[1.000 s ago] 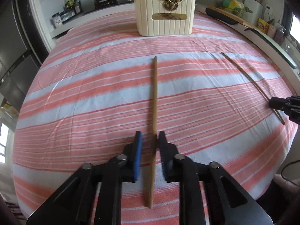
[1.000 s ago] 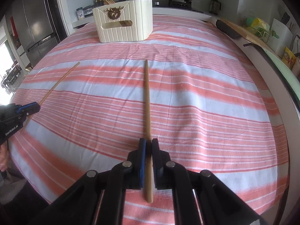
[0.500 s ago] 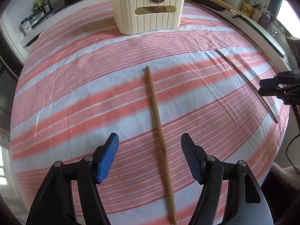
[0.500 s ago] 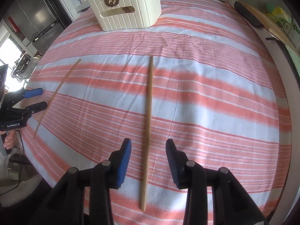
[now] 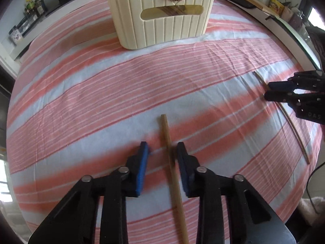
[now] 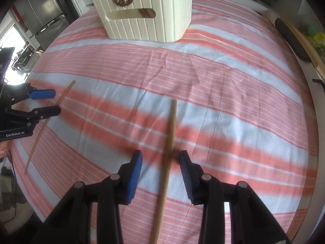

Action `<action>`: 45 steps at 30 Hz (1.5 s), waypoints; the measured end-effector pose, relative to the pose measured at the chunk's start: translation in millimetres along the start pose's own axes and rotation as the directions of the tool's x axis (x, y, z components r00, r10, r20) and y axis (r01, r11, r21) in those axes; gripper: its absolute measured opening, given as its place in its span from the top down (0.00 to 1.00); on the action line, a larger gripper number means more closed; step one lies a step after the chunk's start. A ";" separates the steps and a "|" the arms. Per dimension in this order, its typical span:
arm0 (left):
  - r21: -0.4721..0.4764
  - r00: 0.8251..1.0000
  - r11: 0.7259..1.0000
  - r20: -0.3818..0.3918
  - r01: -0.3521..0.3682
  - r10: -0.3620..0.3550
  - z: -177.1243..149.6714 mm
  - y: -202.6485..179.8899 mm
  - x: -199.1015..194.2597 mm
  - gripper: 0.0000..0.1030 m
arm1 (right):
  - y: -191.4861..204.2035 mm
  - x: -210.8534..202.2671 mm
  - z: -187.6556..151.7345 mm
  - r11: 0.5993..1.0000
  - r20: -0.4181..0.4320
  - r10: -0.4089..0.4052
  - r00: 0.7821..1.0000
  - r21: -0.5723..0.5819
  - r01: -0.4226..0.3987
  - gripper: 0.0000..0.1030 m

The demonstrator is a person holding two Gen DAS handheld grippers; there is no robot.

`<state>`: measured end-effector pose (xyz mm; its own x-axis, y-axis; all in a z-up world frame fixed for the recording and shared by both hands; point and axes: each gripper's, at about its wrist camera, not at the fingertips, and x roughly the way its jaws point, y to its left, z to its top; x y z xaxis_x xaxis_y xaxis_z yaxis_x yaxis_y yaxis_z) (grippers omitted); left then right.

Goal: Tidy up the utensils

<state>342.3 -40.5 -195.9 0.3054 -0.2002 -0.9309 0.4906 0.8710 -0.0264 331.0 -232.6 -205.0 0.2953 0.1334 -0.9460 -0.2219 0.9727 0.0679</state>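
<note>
Left tongs (image 5: 161, 149) and right tongs (image 6: 160, 158) closing, each astride a chopstick (image 5: 172, 174).

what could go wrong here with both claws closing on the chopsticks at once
1. In the left claw, the chopstick lies against one pad with a gap on the other side, so the closing jaws may roll it away.
2. The same holds for the right claw and its chopstick.
3. Both could pinch the striped tablecloth.

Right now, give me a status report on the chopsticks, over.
Left gripper closing, jaws astride near chopstick, not yet clamped. Right gripper closing likewise astride far chopstick. Nothing on the cloth between them and cream basket.
</note>
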 end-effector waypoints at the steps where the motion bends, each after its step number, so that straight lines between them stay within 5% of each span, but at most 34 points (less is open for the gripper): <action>1: 0.000 1.000 1.000 0.009 0.003 -0.003 3.9 -1.4 1.4 0.94 | -1.1 2.3 8.2 1.000 0.008 -0.015 1.000 -0.001 0.015 0.84; 2: -0.008 1.000 1.000 0.022 -0.003 0.003 6.6 -1.8 2.0 0.96 | -3.1 4.4 15.3 1.000 0.009 -0.016 1.000 0.001 0.016 0.94; 6: -0.043 0.994 0.999 0.112 0.009 -0.004 5.9 2.1 -18.2 0.96 | -14.0 3.0 30.3 0.997 0.051 0.026 0.998 0.072 -0.029 0.94; 10: -0.051 0.962 0.999 0.272 0.011 0.003 -3.8 2.0 -75.3 0.96 | -10.0 -39.1 22.2 0.994 0.219 0.069 0.973 0.070 -0.087 0.94; 17: -0.055 0.871 0.997 0.490 0.059 -0.025 -34.5 0.6 -160.6 0.96 | 18.6 -138.2 -8.0 0.998 0.508 0.065 0.859 -0.016 -0.066 0.94; 24: -0.077 0.777 0.993 0.629 0.091 -0.022 -55.3 -0.4 -206.2 0.96 | 27.9 -189.7 -41.8 0.999 0.670 0.041 0.742 -0.023 -0.035 0.94; 28: -0.087 0.758 0.991 0.651 0.105 -0.023 -55.1 4.5 -216.2 0.96 | 31.6 -201.8 -44.1 0.999 0.729 0.053 0.682 -0.044 -0.030 0.94; 34: -0.095 0.765 0.986 0.643 0.135 -0.043 -46.0 14.5 -215.5 0.96 | 34.3 -199.6 -29.6 0.997 0.684 0.072 0.726 -0.075 -0.029 0.94; 39: -0.090 0.806 0.988 0.589 0.128 -0.051 -37.5 12.2 -196.6 0.96 | 29.0 -180.0 -11.2 0.995 0.602 0.099 0.793 -0.072 -0.070 0.94; 42: -0.086 0.804 0.988 0.592 0.130 -0.054 -34.0 12.0 -196.6 0.96 | 27.4 -175.3 -4.8 0.995 0.599 0.102 0.794 -0.076 -0.070 0.94; 45: -0.086 0.782 0.986 0.620 0.142 -0.059 -25.4 15.9 -209.8 0.96 | 24.8 -179.3 3.1 0.994 0.621 0.111 0.776 -0.077 -0.081 0.94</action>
<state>265.3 26.7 -10.3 0.7163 -0.4859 -0.5008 0.4568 0.8691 -0.1899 275.5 -231.8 -32.7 0.7818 0.3297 -0.5293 -0.3160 0.9412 0.1195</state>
